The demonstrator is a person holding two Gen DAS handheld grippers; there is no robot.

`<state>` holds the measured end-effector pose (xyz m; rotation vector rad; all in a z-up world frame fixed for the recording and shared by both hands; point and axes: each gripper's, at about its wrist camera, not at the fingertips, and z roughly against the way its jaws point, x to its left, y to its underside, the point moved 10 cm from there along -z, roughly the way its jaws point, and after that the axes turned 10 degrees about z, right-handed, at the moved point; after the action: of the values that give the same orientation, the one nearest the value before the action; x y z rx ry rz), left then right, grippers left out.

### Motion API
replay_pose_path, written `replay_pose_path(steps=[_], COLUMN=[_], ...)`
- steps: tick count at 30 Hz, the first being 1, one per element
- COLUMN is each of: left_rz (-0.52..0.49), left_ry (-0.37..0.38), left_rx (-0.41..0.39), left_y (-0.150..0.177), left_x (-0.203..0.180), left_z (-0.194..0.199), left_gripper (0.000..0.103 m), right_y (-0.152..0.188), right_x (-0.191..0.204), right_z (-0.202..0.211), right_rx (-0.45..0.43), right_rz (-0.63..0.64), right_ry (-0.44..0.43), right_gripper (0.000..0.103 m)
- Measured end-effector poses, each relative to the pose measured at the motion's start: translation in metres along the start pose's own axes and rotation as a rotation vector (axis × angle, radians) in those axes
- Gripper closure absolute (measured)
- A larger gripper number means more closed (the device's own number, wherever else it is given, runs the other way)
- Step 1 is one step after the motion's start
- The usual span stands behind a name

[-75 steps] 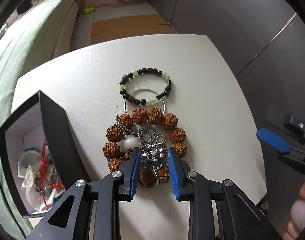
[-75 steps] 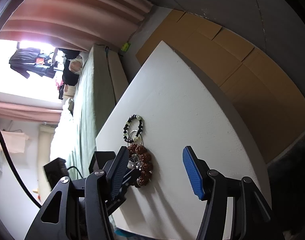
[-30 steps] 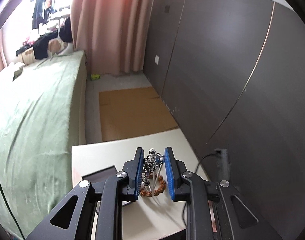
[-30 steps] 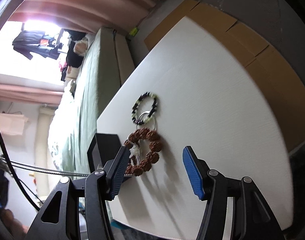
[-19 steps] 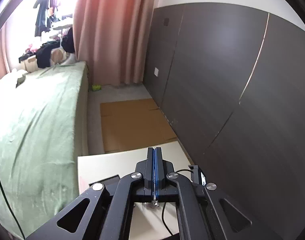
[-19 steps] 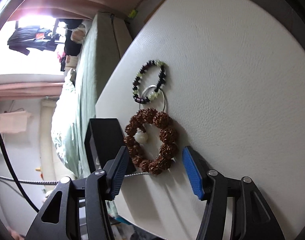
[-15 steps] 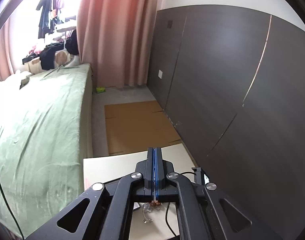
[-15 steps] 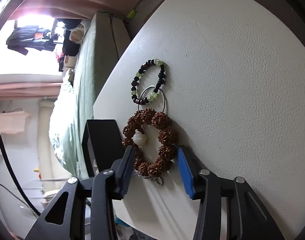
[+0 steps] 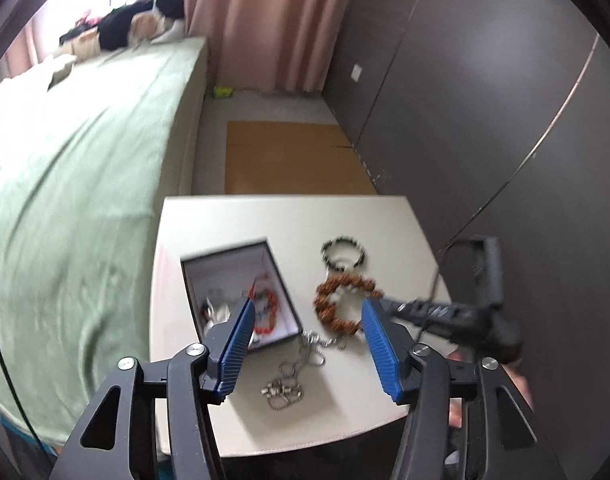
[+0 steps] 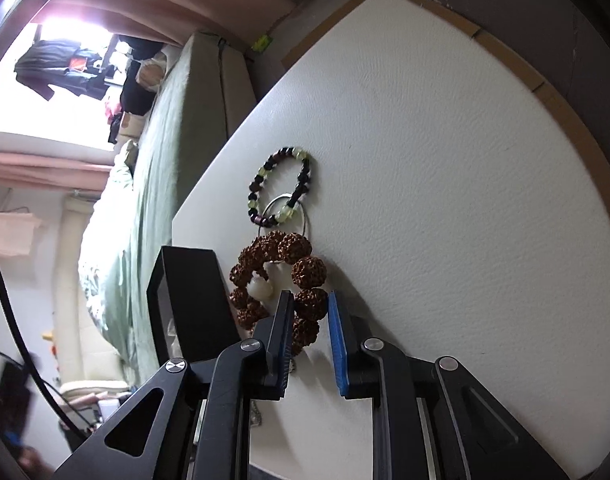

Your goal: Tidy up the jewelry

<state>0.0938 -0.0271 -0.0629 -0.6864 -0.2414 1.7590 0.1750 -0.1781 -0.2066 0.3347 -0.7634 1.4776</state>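
Note:
My left gripper (image 9: pixel 305 344) is open and empty, high above the white table (image 9: pixel 209 224). Below it a silver chain (image 9: pixel 301 364) lies loose on the table beside the open black jewelry box (image 9: pixel 241 292), which holds red and other pieces. The brown seed bracelet (image 9: pixel 343 298) lies right of the box, with the black-and-green bead bracelet (image 9: pixel 343 254) beyond it. My right gripper (image 10: pixel 311 316) is low at the table, its jaws closing around the near beads of the brown bracelet (image 10: pixel 281 276). The bead bracelet (image 10: pixel 279 188) and a thin silver ring (image 10: pixel 285 216) lie further on.
A green bed (image 9: pixel 77 168) runs along the table's left side. A dark wall panel (image 9: pixel 485 120) stands on the right. Cardboard (image 9: pixel 293 156) lies on the floor beyond the table. The table's near edge (image 9: pixel 305 440) is close under my left gripper.
My left gripper lifted the silver chain, then opened and let it drop onto the table by the box. My right gripper has moved in and narrowed around the brown bracelet.

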Motion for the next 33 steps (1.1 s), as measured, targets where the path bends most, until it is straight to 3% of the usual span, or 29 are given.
replay_pose_path(steps=[1,3,5,8,12,14,18,24,30,33], left_rz=[0.014,0.029,0.025,0.02,0.023,0.024,0.026,-0.007,-0.072,-0.091], left_ry=[0.0,-0.011,-0.024,-0.036,-0.061,-0.071,-0.123,-0.147,-0.189,-0.227], left_rx=[0.023,0.062,0.089,0.145,0.198,0.216,0.232,0.25,0.197,0.185], left_y=[0.009,0.026,0.039,0.061,0.083,0.091,0.1,0.113,0.116,0.116], left_x=[0.006,0.014,0.018,0.023,0.03,0.031,0.04,0.039,0.035,0.04], left_z=[-0.009,-0.024,-0.034,-0.055,-0.078,-0.086,-0.103,-0.117,-0.118,-0.115], left_gripper=[0.046,0.046,0.046,0.046,0.046,0.046,0.046,0.046,0.045,0.059], right_y=[0.001,0.001,-0.001,-0.002,0.002,0.005,0.009,0.012,0.017,0.019], right_x=[-0.001,0.0,0.004,0.005,0.002,-0.003,-0.006,-0.008,-0.008,-0.009], right_z=[0.002,0.009,0.017,0.023,0.019,0.016,0.019,0.024,0.023,0.024], right_rx=[-0.004,-0.016,-0.036,-0.047,-0.011,0.011,0.014,0.014,0.024,0.025], right_rz=[0.001,0.01,0.015,0.047,0.054,0.056,0.04,0.035,0.033,0.033], right_ry=[0.002,-0.006,-0.026,0.012,0.038,0.073,0.078,0.088,0.101,0.107], right_gripper=[0.086,0.101,0.101,0.101,0.101,0.097,0.066,0.065,0.065,0.065])
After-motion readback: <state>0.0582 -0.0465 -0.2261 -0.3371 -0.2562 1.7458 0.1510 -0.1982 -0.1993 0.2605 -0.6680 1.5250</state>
